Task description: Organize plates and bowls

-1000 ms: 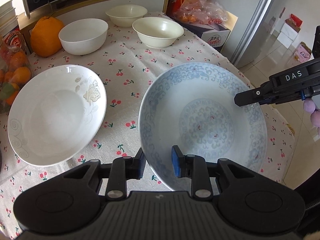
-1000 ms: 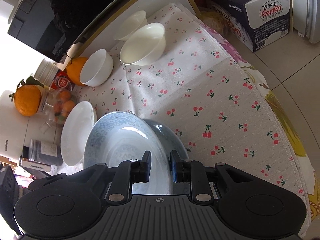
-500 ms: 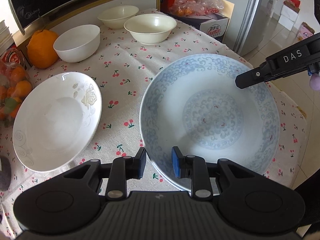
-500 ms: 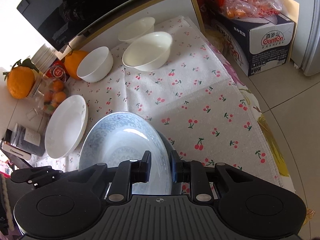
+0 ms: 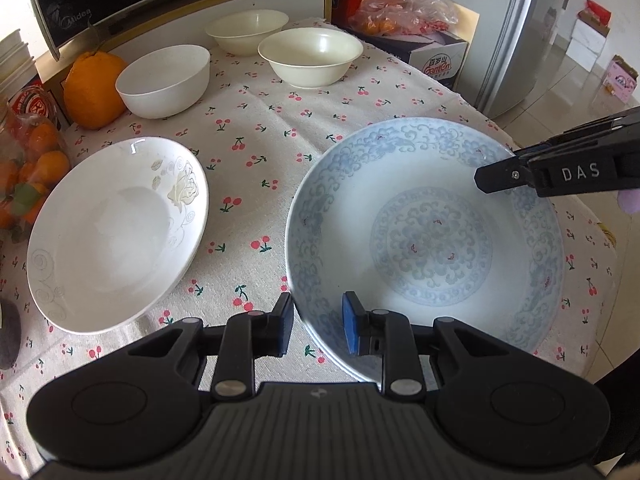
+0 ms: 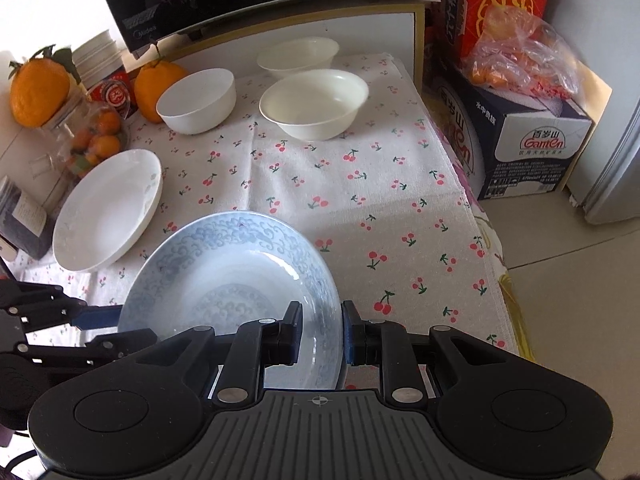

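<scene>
— How is the blue-patterned plate (image 5: 430, 236) held?

— Its rim is clamped between the pads of the left gripper (image 5: 316, 326) at one side, and by the right gripper (image 6: 320, 334) at the opposite side.

— What is seen beyond the grippers?

— A white plate (image 5: 116, 232) is set on the cherry-print cloth (image 5: 256, 128), left of the left gripper. Three white bowls (image 6: 316, 104) are placed well ahead.
</scene>
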A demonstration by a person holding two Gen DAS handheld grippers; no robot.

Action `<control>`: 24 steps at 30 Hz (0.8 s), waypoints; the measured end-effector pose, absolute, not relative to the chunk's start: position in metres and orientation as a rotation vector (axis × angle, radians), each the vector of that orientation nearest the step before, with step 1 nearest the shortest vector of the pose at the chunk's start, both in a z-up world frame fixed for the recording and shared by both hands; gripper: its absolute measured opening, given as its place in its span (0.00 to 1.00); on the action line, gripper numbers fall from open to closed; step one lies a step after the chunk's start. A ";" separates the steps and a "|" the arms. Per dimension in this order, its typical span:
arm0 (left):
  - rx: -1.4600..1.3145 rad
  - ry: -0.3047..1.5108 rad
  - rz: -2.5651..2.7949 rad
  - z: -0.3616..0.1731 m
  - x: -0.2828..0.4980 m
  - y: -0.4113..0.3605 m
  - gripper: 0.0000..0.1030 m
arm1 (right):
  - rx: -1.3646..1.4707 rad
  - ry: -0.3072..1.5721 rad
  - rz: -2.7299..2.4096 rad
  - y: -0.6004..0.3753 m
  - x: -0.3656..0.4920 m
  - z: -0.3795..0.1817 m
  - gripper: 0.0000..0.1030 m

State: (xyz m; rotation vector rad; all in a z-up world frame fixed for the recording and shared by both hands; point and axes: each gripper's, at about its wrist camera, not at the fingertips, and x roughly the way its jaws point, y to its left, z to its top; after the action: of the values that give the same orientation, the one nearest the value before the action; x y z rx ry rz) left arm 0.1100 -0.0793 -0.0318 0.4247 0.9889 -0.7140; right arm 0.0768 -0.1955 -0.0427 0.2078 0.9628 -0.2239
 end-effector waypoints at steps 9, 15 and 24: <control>0.421 0.982 -0.703 -0.031 0.108 -0.079 0.23 | -0.020 0.977 -0.243 -0.171 0.081 -0.048 0.21; 0.412 0.979 -0.700 -0.030 0.108 -0.079 0.22 | -0.072 0.984 -0.240 -0.166 0.082 -0.049 0.22; 0.400 0.986 -0.706 -0.030 0.109 -0.076 0.21 | -0.116 0.980 -0.112 -0.137 0.086 -0.046 0.19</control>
State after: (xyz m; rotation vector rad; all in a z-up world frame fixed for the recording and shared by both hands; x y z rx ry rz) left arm 0.1088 -0.0760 -0.0298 0.3996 0.9860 -0.7056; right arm 0.0857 -0.1374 -0.0462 -0.1157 0.9802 -0.1123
